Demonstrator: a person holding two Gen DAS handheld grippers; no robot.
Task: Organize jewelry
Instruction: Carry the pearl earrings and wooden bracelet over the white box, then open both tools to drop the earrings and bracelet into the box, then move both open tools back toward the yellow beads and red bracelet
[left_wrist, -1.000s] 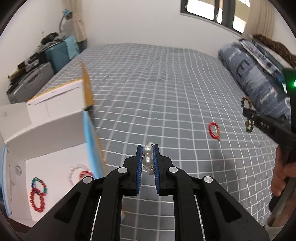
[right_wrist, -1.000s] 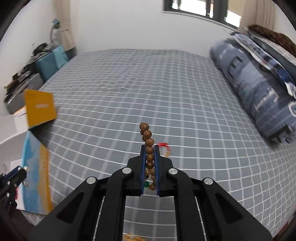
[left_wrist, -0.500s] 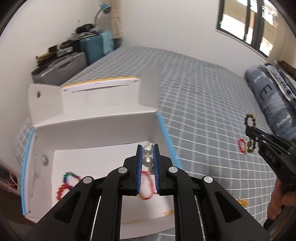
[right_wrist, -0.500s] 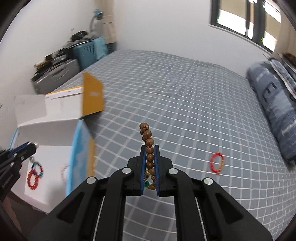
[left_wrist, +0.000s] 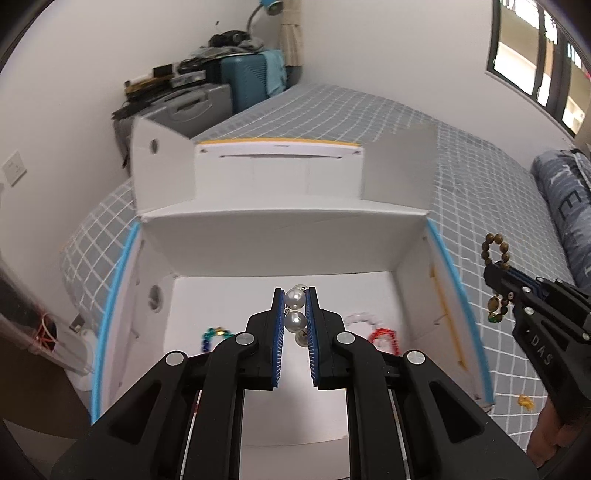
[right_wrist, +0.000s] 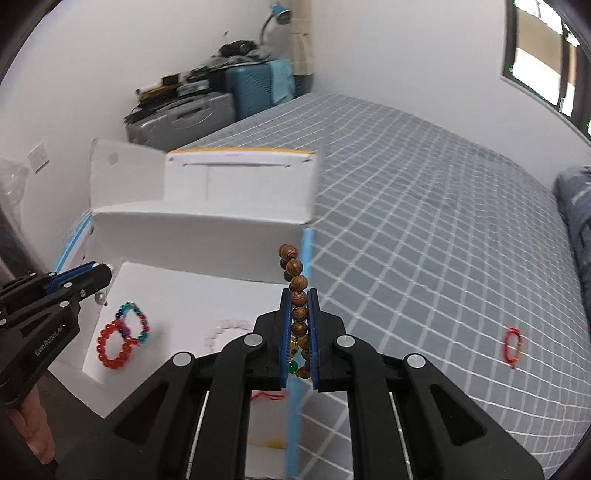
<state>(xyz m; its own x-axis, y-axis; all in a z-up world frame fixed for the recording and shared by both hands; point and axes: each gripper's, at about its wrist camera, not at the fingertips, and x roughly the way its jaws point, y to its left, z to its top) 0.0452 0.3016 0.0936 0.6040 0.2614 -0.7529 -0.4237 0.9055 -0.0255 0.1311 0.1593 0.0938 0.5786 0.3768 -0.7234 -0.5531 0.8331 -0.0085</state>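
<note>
My left gripper (left_wrist: 294, 295) is shut on a pearl earring (left_wrist: 294, 309) and holds it above the inside of an open white box (left_wrist: 280, 254). Bead bracelets lie on the box floor: a red one (right_wrist: 112, 345), a multicoloured one (right_wrist: 135, 321) and a pale pink one (right_wrist: 225, 330). My right gripper (right_wrist: 298, 295) is shut on a brown wooden bead bracelet (right_wrist: 295, 280) with a green bead, over the box's blue right edge (right_wrist: 304, 266). It also shows in the left wrist view (left_wrist: 496, 254). A red bracelet (right_wrist: 513, 345) lies on the bed.
The box stands at the left edge of a bed with a grey checked cover (right_wrist: 424, 206). Suitcases and clutter (right_wrist: 207, 107) stand against the wall behind it. A blue pillow (left_wrist: 569, 206) lies at the right. A small yellow item (left_wrist: 525, 401) lies on the cover.
Both grippers have swung left toward the box. My left gripper with the pearls has moved from the box's right side to over its middle. My right gripper has reached the box's right edge.
</note>
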